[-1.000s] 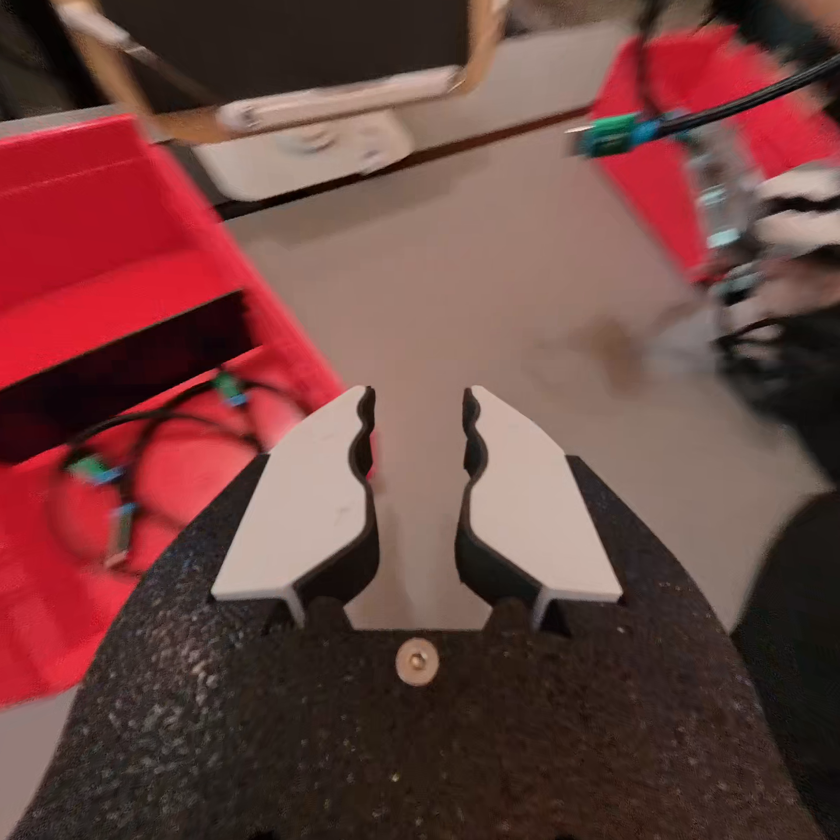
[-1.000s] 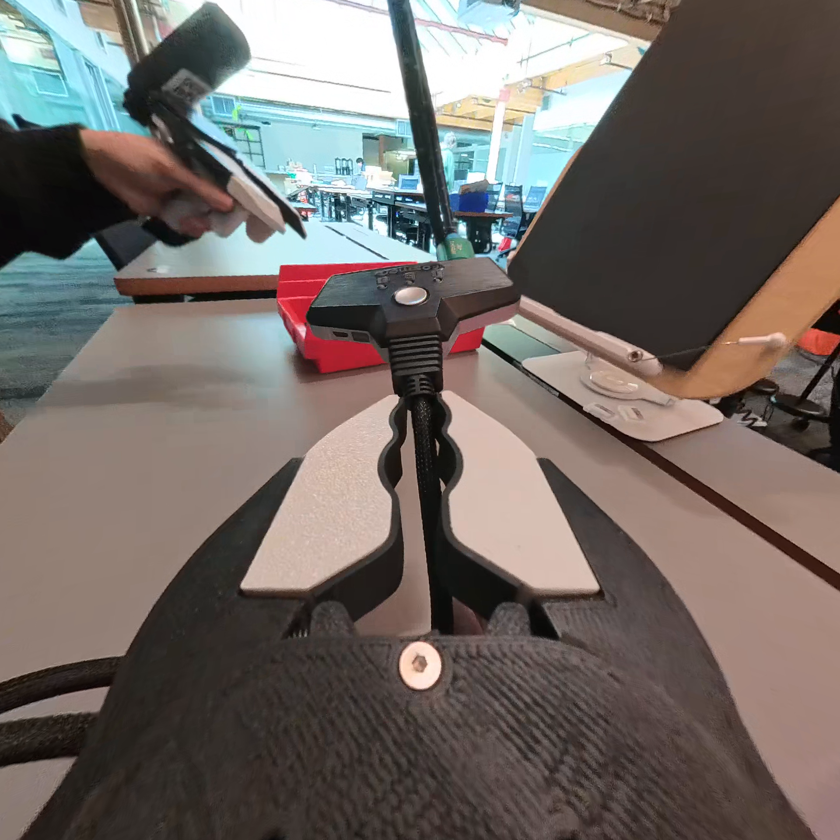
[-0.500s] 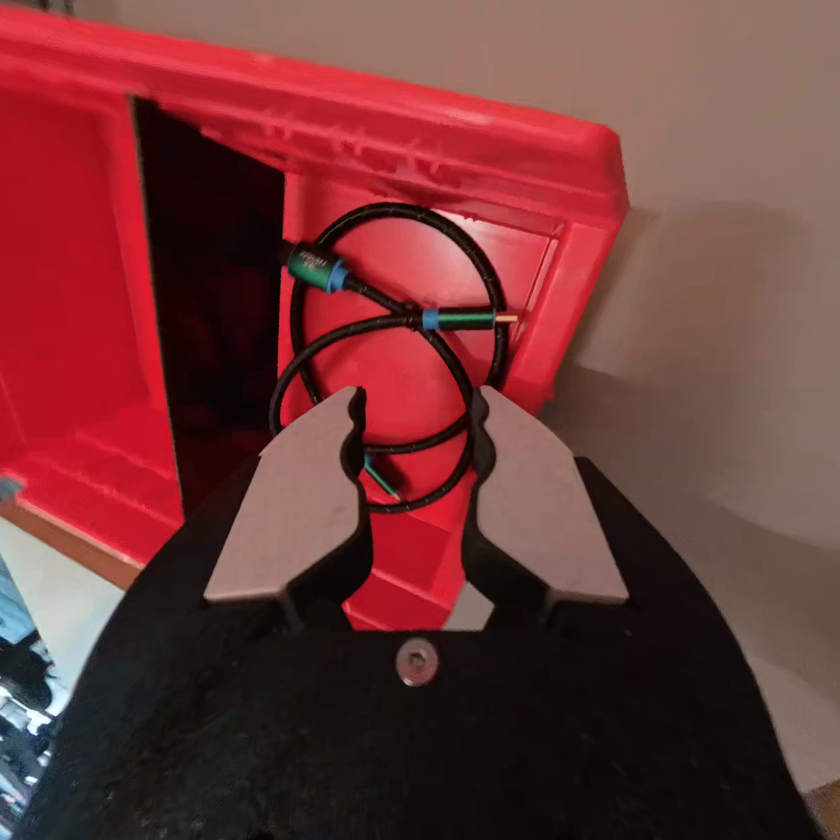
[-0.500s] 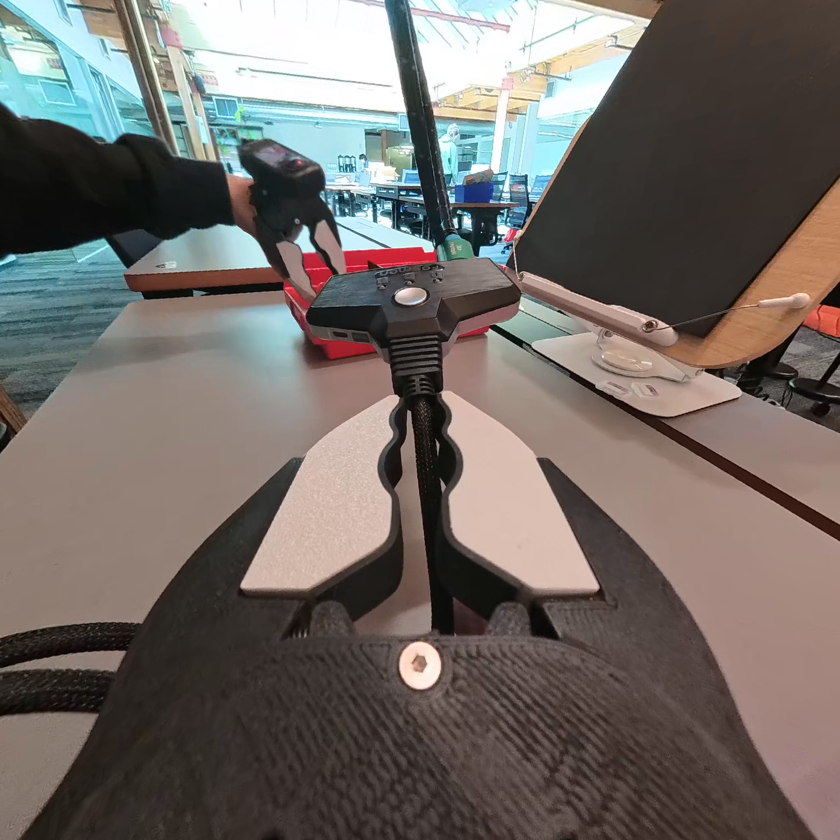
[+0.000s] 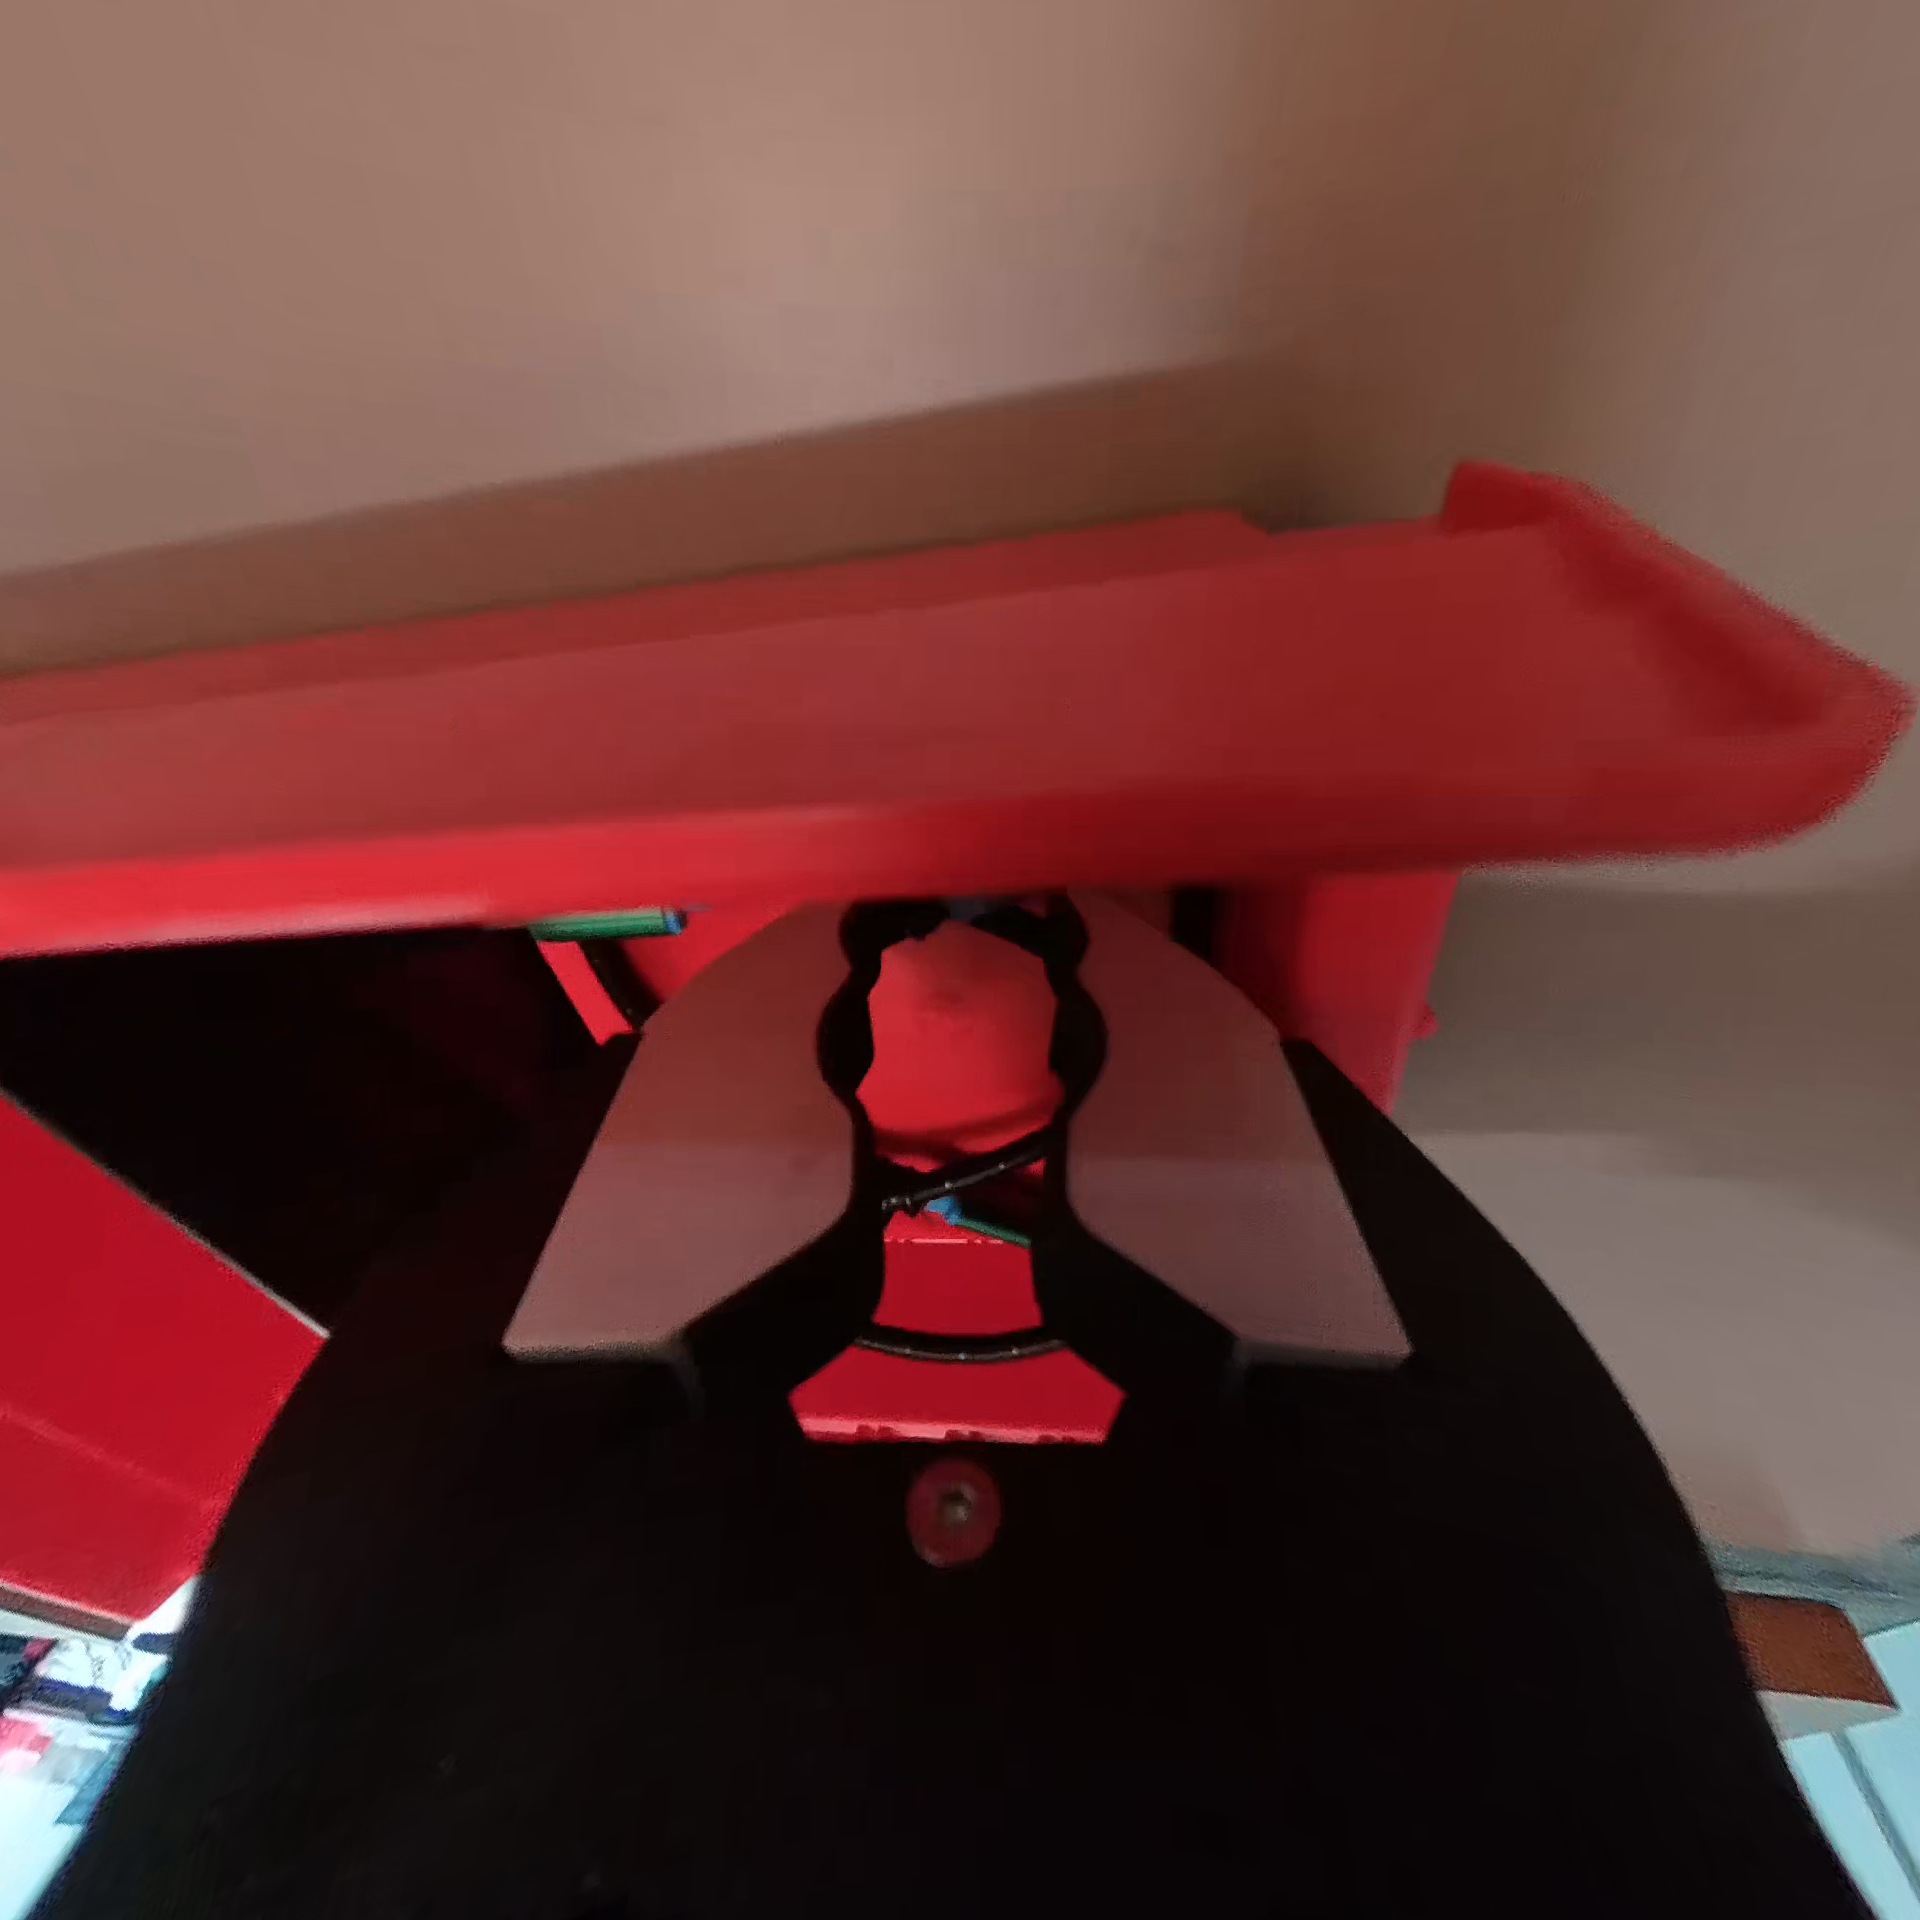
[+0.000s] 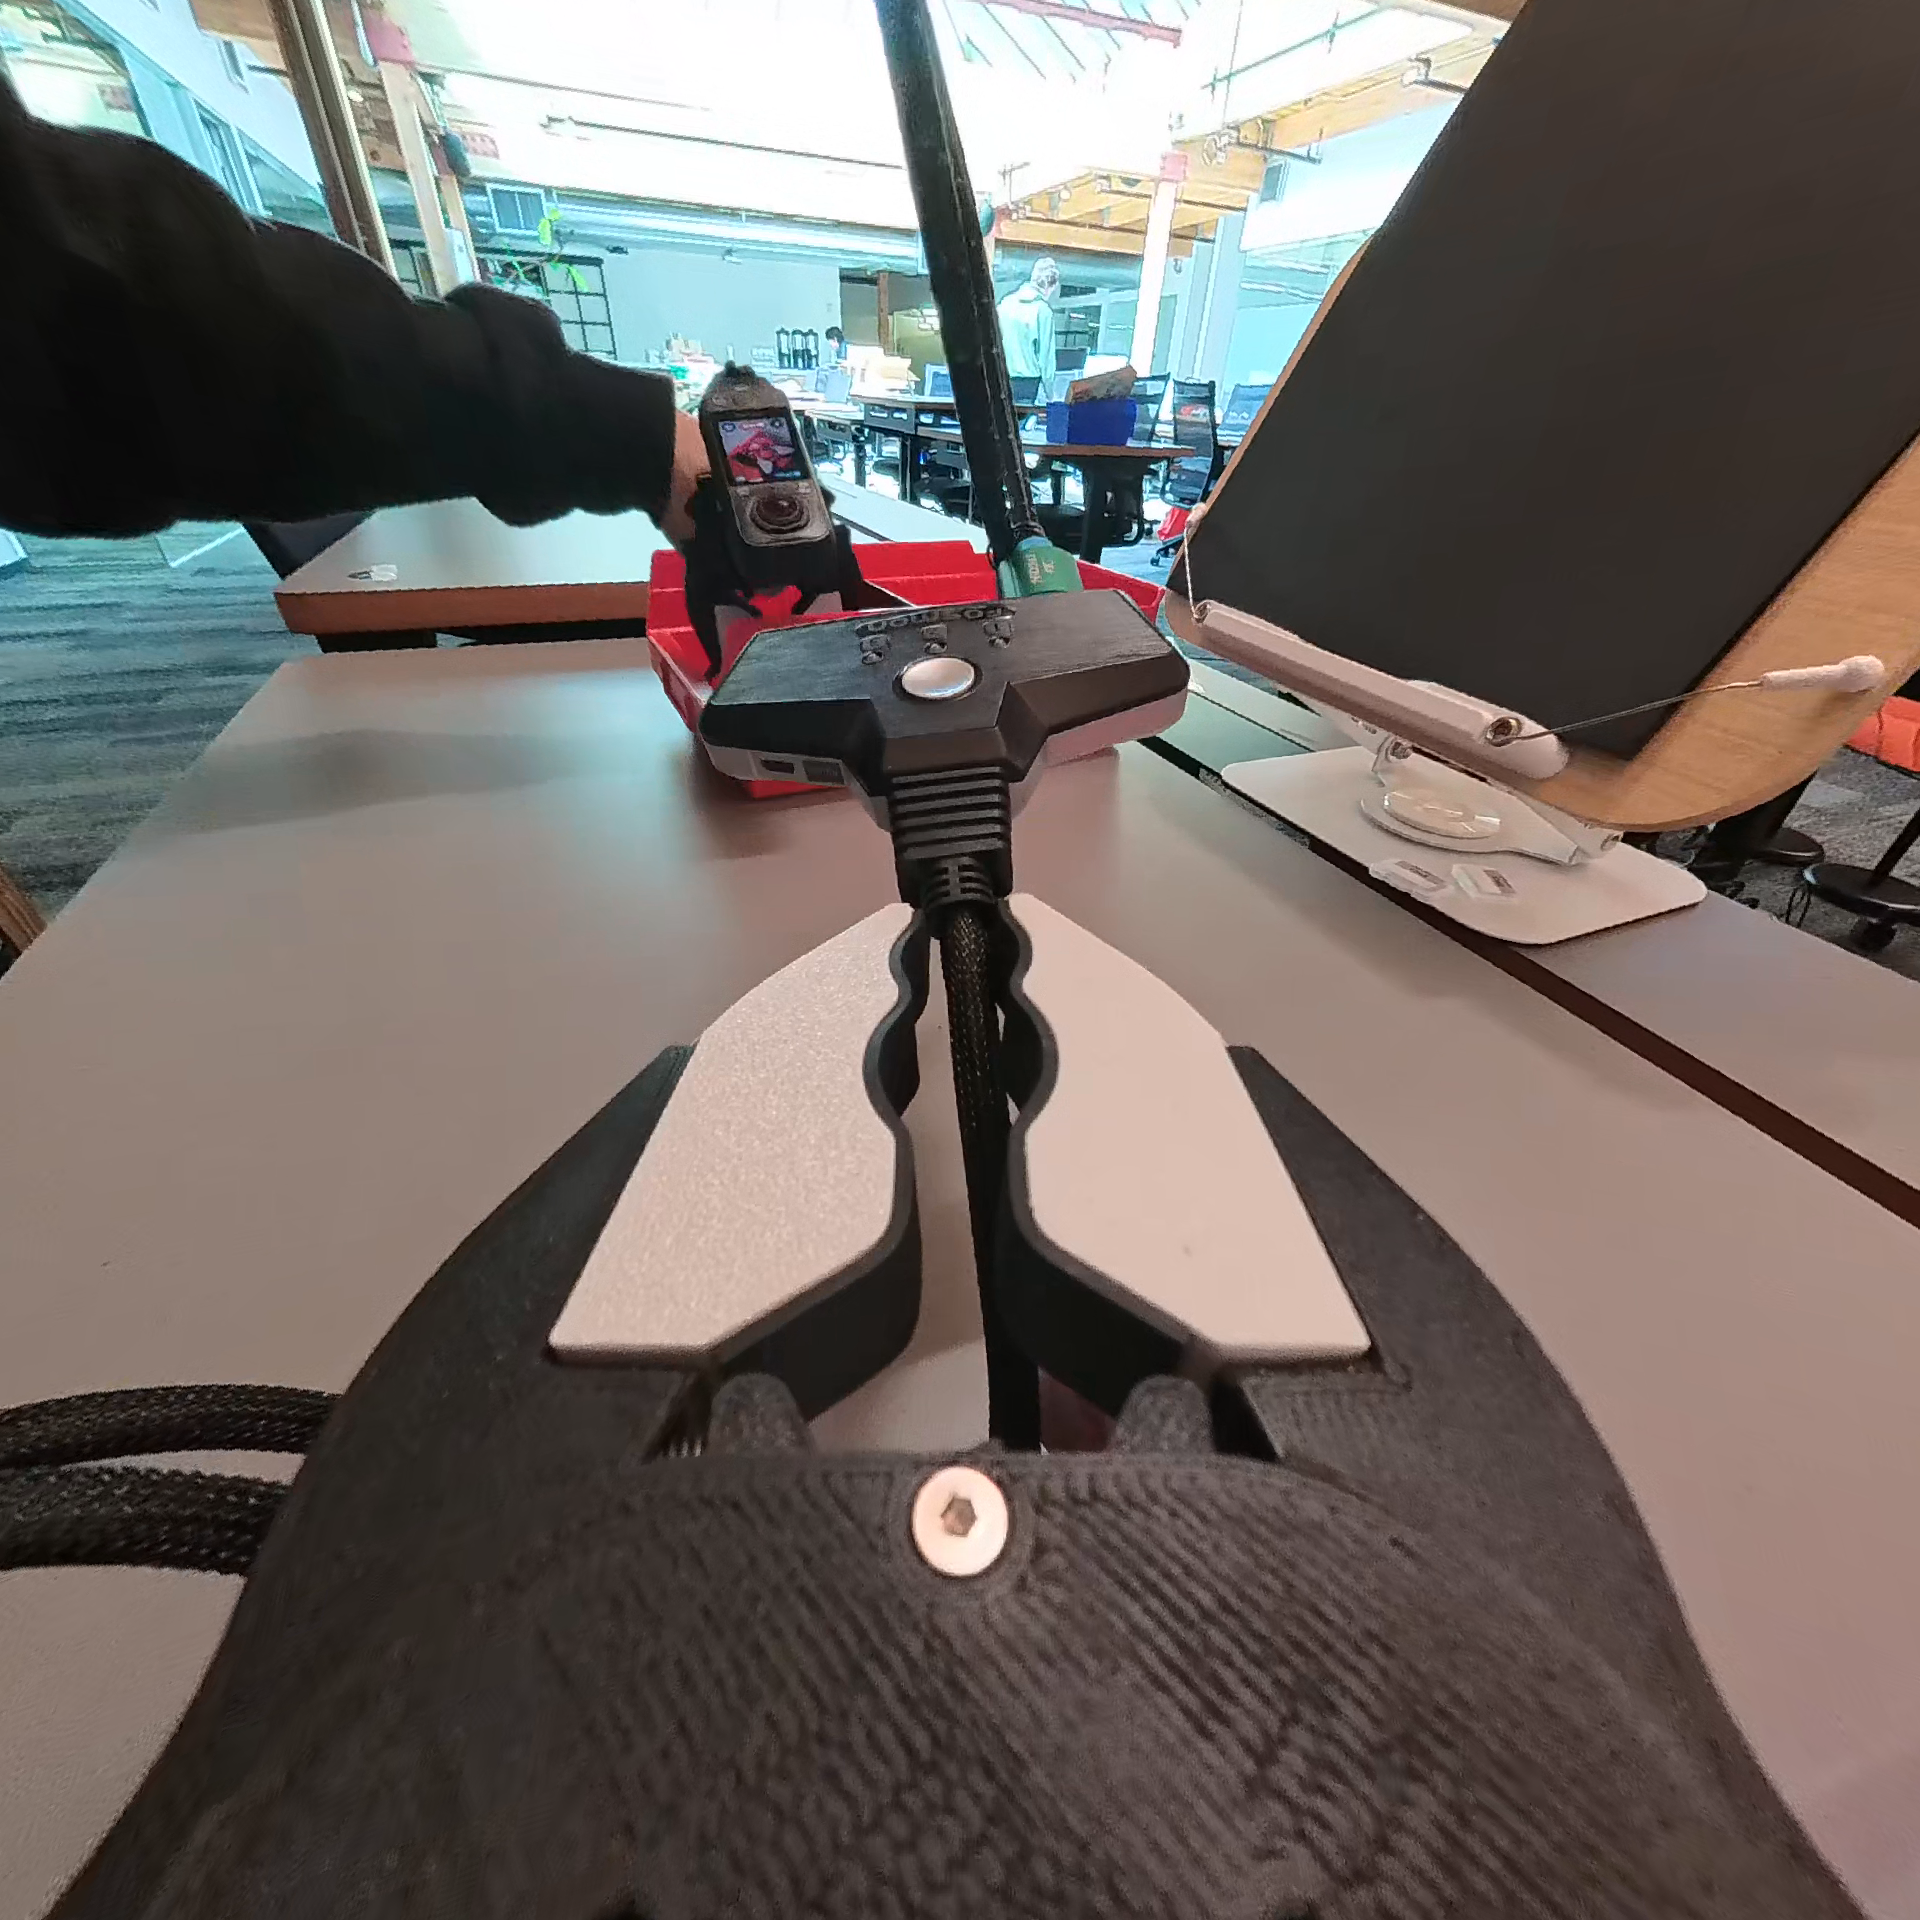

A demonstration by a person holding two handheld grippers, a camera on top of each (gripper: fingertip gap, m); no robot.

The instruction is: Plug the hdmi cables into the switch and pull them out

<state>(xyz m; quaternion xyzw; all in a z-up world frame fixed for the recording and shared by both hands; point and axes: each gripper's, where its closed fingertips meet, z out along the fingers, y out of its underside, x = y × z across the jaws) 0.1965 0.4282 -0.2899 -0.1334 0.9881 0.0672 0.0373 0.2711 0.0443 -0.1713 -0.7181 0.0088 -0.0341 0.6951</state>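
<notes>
My right gripper (image 6: 961, 914) is shut on the braided black lead (image 6: 977, 1091) of the black HDMI switch (image 6: 940, 681) and holds the switch just above the grey table (image 6: 416, 935). One HDMI cable (image 6: 945, 260) with a green plug (image 6: 1029, 571) sits in the switch's far side and rises upward. My left gripper (image 5: 961, 925) is open, low inside the red bin (image 5: 935, 727). A thin black cable with a blue and green plug (image 5: 951, 1200) lies between its fingers, not gripped. Another green plug (image 5: 603, 923) lies to the left. The left gripper (image 6: 764, 582) also shows in the right wrist view, held by a black-sleeved arm.
The red bin (image 6: 675, 623) stands behind the switch. A tilted dark board (image 6: 1558, 364) on a white stand (image 6: 1507, 873) fills the right side. Loops of braided black cable (image 6: 125, 1475) lie at my right gripper's left. A dark seam (image 6: 1662, 1060) crosses the table at the right.
My left gripper has swung from over the table down into the red bin, close over the coiled cables. The right gripper and the switch have stayed almost still.
</notes>
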